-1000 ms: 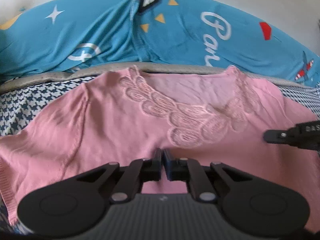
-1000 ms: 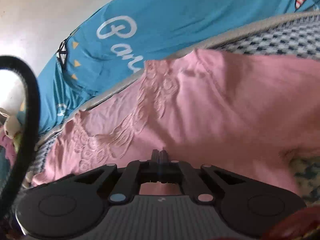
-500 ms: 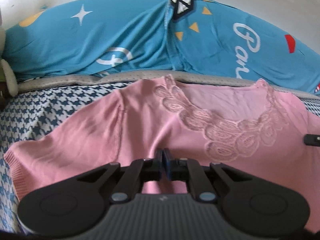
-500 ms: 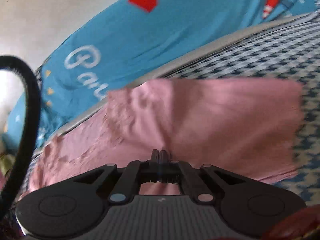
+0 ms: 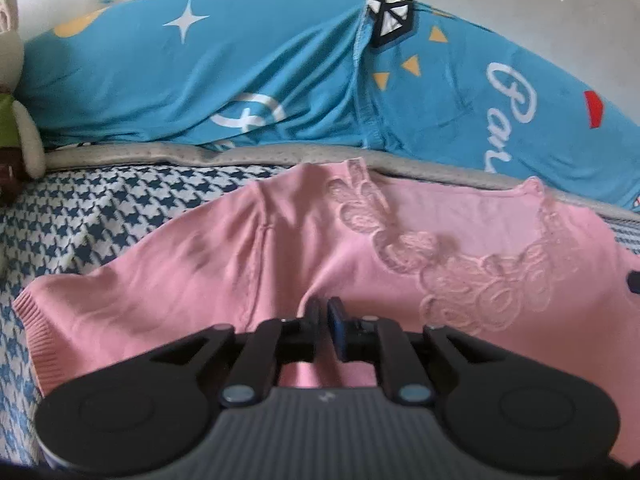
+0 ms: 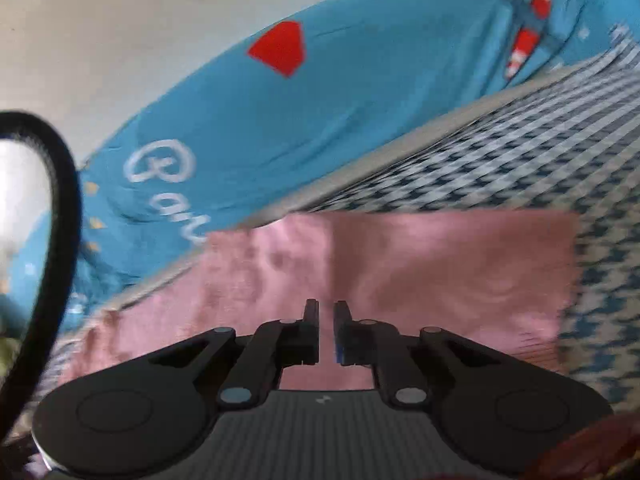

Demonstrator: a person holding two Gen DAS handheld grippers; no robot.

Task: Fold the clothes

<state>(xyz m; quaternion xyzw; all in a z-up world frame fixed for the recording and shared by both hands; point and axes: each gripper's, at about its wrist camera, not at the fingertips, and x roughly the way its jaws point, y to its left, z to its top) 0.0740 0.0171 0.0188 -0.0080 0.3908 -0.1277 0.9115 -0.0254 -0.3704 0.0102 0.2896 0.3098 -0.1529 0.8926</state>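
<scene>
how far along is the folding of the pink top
Barely started. Done: the pink top lies spread flat on the houndstooth bedcover, lace neckline up, both sleeves out. In hand: nothing; the left tongs and right tongs are opening, a gap showing between the fingers. Left: every fold.

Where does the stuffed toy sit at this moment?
Left wrist view only: the stuffed toy is at the far left edge, beside the blue bedding, on the houndstooth cover.
</scene>
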